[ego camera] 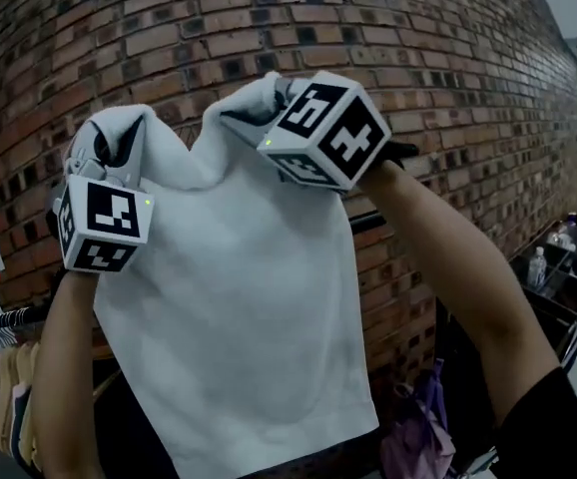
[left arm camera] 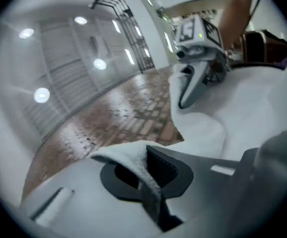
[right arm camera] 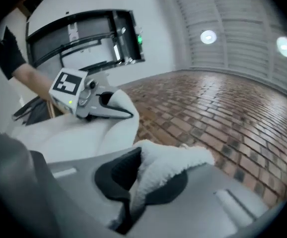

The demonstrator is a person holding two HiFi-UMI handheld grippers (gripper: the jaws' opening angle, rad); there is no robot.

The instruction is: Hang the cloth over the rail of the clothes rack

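Head view: the cloth (ego camera: pixel 239 297) is held up and spread before the brick wall (ego camera: pixel 448 88), gripped at its two top corners. The left gripper (left arm camera: pixel 146 180) is clamped tight on one corner and the right gripper (right arm camera: pixel 133 182) on the other. Only a narrow fold is caught in each, so a corner could be pulled free if the cloth is stretched or snagged. The rail (ego camera: pixel 368 221) is mostly hidden behind the cloth, so the drape could be misjudged and the cloth left lopsided, likely to slide off. Free room is seen above the rail; hung garments (ego camera: pixel 9 367) crowd its lower left end.
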